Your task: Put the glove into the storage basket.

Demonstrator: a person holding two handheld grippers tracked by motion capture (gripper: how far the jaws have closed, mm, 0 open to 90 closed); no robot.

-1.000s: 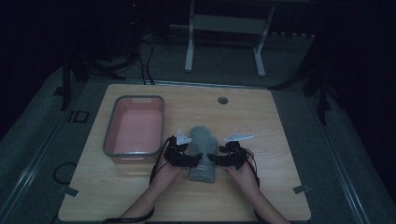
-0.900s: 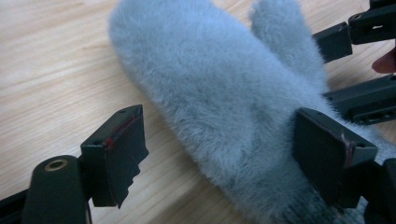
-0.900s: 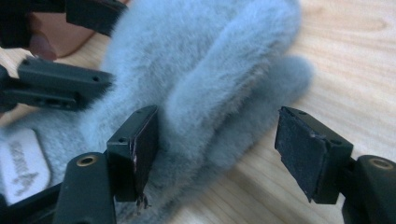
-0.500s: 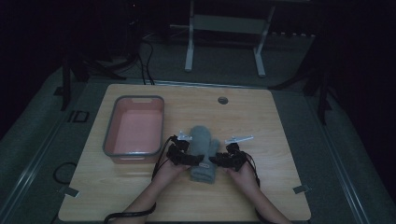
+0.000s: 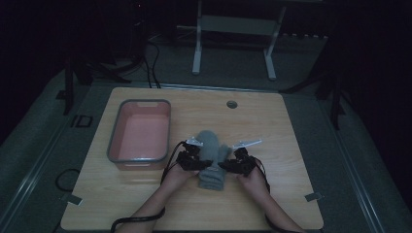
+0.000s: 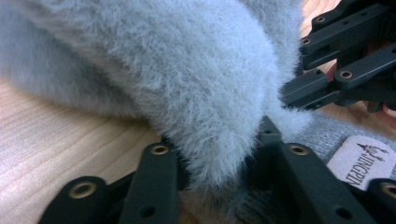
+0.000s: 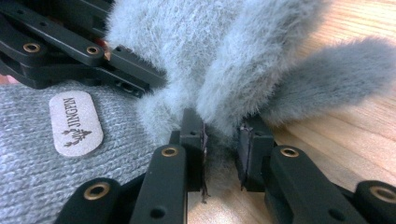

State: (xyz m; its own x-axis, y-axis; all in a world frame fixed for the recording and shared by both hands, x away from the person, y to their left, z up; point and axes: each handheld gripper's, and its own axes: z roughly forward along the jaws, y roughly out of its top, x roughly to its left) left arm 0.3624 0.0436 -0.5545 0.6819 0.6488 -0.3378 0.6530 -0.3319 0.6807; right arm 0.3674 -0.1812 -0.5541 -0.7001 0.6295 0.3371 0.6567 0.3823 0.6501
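Grey fuzzy mitten [image 5: 212,158] lies near the front middle of the wooden desk [image 5: 286,145], just right of the pink tub [image 5: 140,132], knit cuff toward the person. 2 hand-held grippers on it, 1 per side.

Left hand-held gripper [image 5: 193,161] sits at the mitten's left edge, person's left hand [image 5: 176,175] behind it. In left gripper view the jaws [image 6: 210,186] are narrow w/ a fold of the fluffy grey pile pinched between them; mitten [image 6: 154,70] bulges over the jaws, touching both. White label [image 6: 362,161] w/ "JINGPIN" on the knit cuff at lower right.

Right hand-held gripper [image 5: 232,165] sits at the mitten's right edge, right hand [image 5: 253,180] behind. In right gripper view the jaws [image 7: 220,144] are nearly closed on a tuft of the fluffy edge; fur fills the gap. Mitten [image 7: 233,56] fans up and right, thumb part lying on the desk [image 7: 336,126]. Knit cuff [image 7: 37,177] at left w/ same label [image 7: 76,122]. Other gripper's black links just beyond, touching the fur.

Tub looks empty, sits well left of the grommet hole [image 5: 231,104] at the desk's far edge. Room dark; white stand legs [image 5: 233,43] on the floor beyond.
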